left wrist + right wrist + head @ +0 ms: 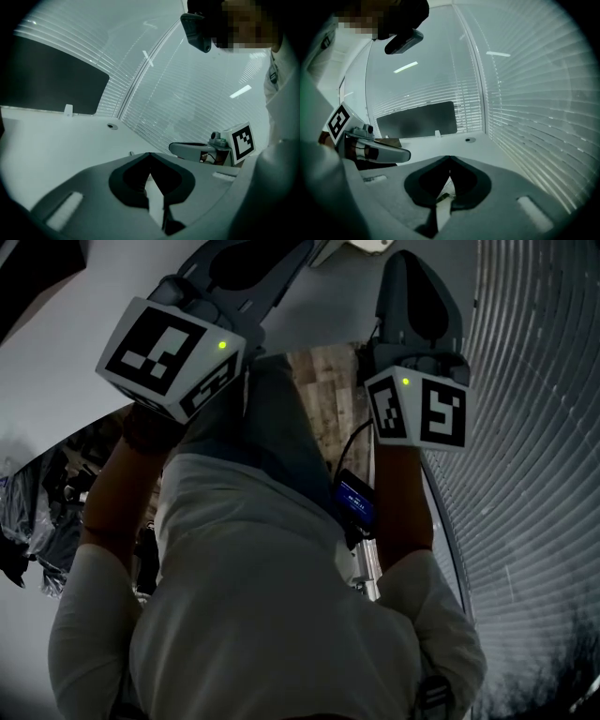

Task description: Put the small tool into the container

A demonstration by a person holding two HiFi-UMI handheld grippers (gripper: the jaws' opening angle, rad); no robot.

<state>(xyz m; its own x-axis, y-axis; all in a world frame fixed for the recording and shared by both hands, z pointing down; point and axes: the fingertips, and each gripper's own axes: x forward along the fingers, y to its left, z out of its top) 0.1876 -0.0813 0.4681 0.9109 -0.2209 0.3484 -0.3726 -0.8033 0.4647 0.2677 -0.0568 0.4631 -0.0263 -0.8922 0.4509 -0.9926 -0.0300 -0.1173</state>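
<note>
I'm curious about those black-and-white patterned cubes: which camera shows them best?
The head view: the left cube and right cube appear large, two faces each. Each gripper view catches only one small face of the other's cube.

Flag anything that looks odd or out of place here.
No tool or container shows in any view. Both the left gripper and right gripper are raised in front of the person's shirt, jaws together on nothing, facing window blinds rather than a work surface. Nothing looks spilled or broken.

white shirt (272,634) | left hand-held gripper (150,155), right hand-held gripper (449,159): grey | marker cubes (169,357): black-white
</note>
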